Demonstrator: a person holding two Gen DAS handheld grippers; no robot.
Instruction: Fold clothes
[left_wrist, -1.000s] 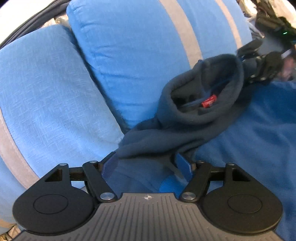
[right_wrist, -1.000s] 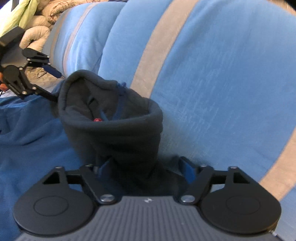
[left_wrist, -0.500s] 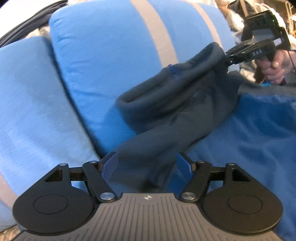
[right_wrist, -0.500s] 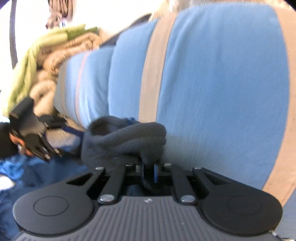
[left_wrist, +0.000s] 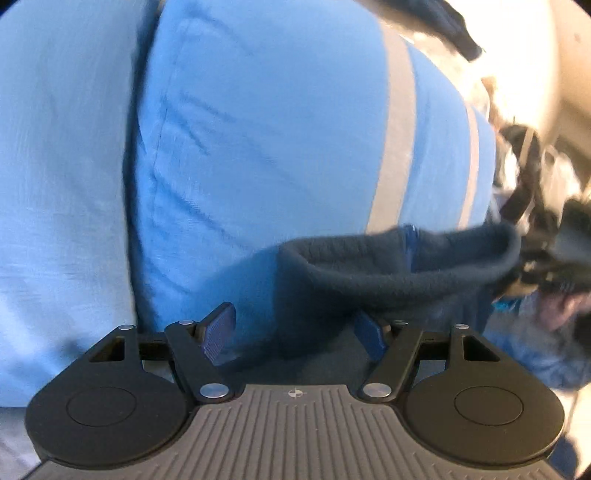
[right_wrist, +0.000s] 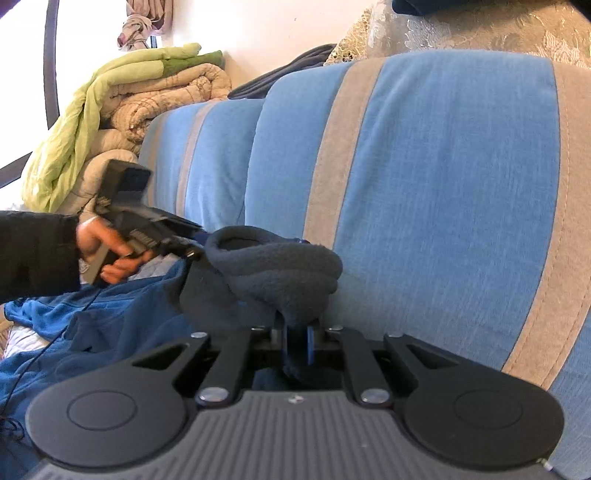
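Where the dark fleece garment (right_wrist: 273, 269) is bunched against the sofa's back cushions (right_wrist: 443, 177), a fold of its hem is pinched between the pressed-together fingers of the right gripper (right_wrist: 297, 341) and is held clear of the seat. The open end of the garment forms a hollow pocket; a blue zip edge (left_wrist: 409, 243) is seen at its rim, and the inside is too dark to be made out. In the left wrist view the garment (left_wrist: 388, 273) is stretched sideways, its lower part lying between the spread fingers of the left gripper (left_wrist: 293, 332), whose blue pads (left_wrist: 218, 332) are not pressed on it. In the right wrist view the left gripper (right_wrist: 184, 247) is seen at the garment's far edge, carried by a hand (right_wrist: 107, 254) in a black sleeve (right_wrist: 37, 254).

A second ago the right gripper's fingers stood wide around the fleece, which sat lower on the seat; the small red tag then visible inside the pocket is no longer seen. The left view has since been blurred by motion.

The seat is covered by a rumpled blue cloth (right_wrist: 103, 325). The cushions are blue with grey stripes. Folded quilts (right_wrist: 122, 110), green and beige, are stacked beyond the sofa's end, against a pale wall (right_wrist: 280, 26).
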